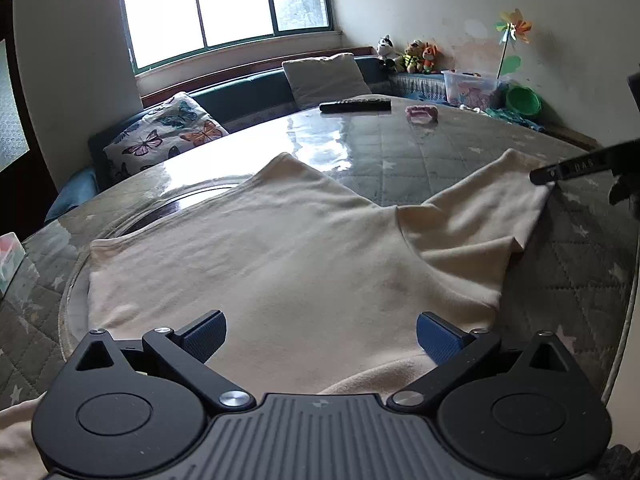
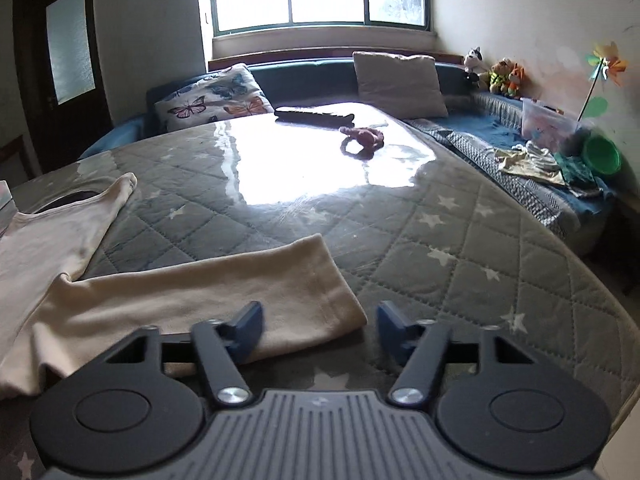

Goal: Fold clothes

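One view only: door (image 2: 66,64) behind cream garment (image 2: 192,296).

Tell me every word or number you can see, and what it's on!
Nothing reads clearly.
Tiny pale letters on a black finger of the right gripper: too blurred to read.
Small round mark on the left gripper body: no letters legible.
Printed box at the far left: unreadable.
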Motion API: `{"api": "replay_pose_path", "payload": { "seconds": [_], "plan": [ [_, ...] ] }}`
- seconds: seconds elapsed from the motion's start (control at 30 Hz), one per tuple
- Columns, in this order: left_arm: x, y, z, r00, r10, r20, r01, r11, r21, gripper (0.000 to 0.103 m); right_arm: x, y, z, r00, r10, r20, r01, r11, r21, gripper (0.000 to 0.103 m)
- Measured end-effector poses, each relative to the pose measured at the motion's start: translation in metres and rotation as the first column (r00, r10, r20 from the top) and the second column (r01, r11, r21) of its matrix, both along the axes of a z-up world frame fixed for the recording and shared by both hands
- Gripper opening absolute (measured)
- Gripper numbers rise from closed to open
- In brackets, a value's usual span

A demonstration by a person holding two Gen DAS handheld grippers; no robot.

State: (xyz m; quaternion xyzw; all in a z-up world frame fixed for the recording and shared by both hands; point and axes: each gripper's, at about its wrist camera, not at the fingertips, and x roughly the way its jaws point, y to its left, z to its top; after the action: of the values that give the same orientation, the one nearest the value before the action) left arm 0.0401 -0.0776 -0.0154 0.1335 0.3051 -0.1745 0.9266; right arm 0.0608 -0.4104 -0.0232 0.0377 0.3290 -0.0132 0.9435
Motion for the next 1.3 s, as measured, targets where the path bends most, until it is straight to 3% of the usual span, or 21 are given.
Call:
{"api": "replay_pose_path", "payload": {
  "seconds": [0.07, 0.13, 0.2, 0.37, 0.5, 0.7, 0.9, 0.97, 1.0, 1.1, 1.3],
  "plan": [
    [0.000, -0.001, -0.001, 1.000, -0.004, -0.001, 0.004, 1.000, 0.005, 0.103, 0.001, -0.001, 0.001, 1.000, -0.011, 0.002, 0.011, 1.000, -0.002, 0.032],
    [-0.001, -0.002, -0.002, 1.000, -0.010, -0.002, 0.010, 1.000, 0.013, 0.103, 0.004, -0.003, 0.003, 1.000, -0.013, 0.005, 0.013, 1.000, -0.001, 0.014],
    [-0.001, -0.002, -0.003, 1.000, -0.015, -0.006, 0.016, 1.000, 0.019, 0.103, 0.008, -0.006, 0.007, 1.000, -0.022, 0.013, 0.022, 1.000, -0.015, 0.009],
    [-0.001, -0.001, -0.006, 1.000, -0.020, -0.011, 0.020, 1.000, 0.019, 0.103, 0.019, -0.012, 0.013, 0.998, -0.049, 0.047, 0.052, 0.997, -0.051, 0.005],
    [-0.001, -0.001, -0.005, 1.000, -0.022, -0.010, 0.023, 0.999, 0.025, 0.103, 0.026, -0.015, -0.002, 0.998, -0.063, 0.021, 0.064, 0.998, -0.028, 0.006],
    [-0.003, -0.001, 0.001, 1.000, -0.021, 0.006, 0.021, 0.999, 0.025, 0.103, 0.015, -0.022, 0.003, 0.996, -0.078, 0.033, 0.077, 0.996, 0.035, 0.033],
    [-0.008, 0.003, 0.012, 0.999, -0.009, 0.035, 0.009, 1.000, 0.008, 0.103, 0.014, -0.018, 0.001, 0.998, -0.065, 0.024, 0.064, 0.996, 0.059, 0.034],
    [-0.007, 0.005, 0.014, 0.999, 0.004, 0.035, -0.004, 1.000, 0.002, 0.103, 0.016, -0.017, -0.003, 0.998, -0.066, 0.013, 0.065, 0.996, 0.057, 0.031],
    [-0.006, 0.005, 0.014, 0.999, 0.010, 0.033, -0.010, 1.000, 0.003, 0.103, 0.016, -0.015, -0.003, 0.998, -0.065, 0.016, 0.064, 0.997, 0.051, 0.018],
    [-0.002, 0.004, 0.010, 1.000, 0.019, 0.024, -0.019, 1.000, 0.012, 0.103, 0.015, -0.013, 0.000, 0.998, -0.053, 0.023, 0.051, 0.997, 0.059, 0.005],
    [-0.001, -0.004, 0.000, 1.000, -0.010, 0.006, 0.009, 0.999, 0.032, 0.103, 0.012, -0.008, 0.035, 0.995, -0.024, 0.095, 0.016, 0.997, 0.077, 0.005]
  ]
}}
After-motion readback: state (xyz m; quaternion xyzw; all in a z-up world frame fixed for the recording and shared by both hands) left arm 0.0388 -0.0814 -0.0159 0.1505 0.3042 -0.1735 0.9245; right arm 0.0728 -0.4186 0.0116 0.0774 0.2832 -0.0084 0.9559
